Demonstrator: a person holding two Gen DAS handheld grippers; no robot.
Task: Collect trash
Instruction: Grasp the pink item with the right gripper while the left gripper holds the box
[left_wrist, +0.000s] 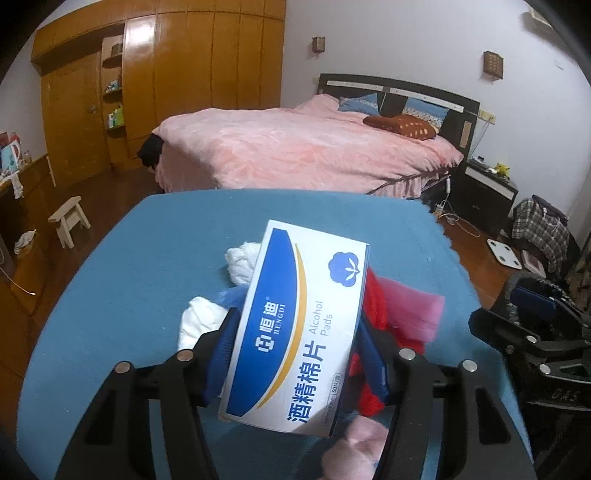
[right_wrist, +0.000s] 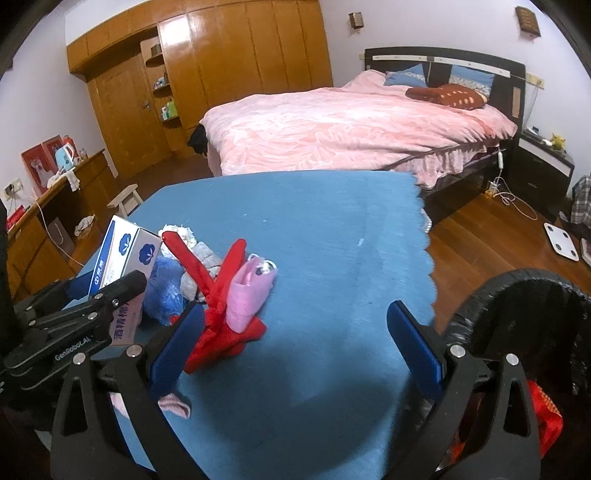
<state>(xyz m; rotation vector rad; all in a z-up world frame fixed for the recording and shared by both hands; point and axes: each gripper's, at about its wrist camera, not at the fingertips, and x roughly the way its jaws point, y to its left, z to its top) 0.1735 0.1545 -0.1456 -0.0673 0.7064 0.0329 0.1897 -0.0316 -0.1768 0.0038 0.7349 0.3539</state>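
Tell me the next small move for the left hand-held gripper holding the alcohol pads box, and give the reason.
Probably carry the alcohol pads box rightward toward the black bin. The left hand-held gripper has its blue pads pressed on the box's sides and the box is off the blue cloth, so the pick looks done. The bin stands open at the cloth's right edge, beside the open right hand-held gripper.

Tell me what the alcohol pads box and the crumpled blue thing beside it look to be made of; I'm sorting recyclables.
The alcohol pads box, clamped in the left hand-held gripper, looks like thin printed cardboard: sharp folded edges, flat smooth faces. The crumpled blue thing looks like thin plastic film, perhaps a bag: shiny, translucent wrinkles. That one is less certain.
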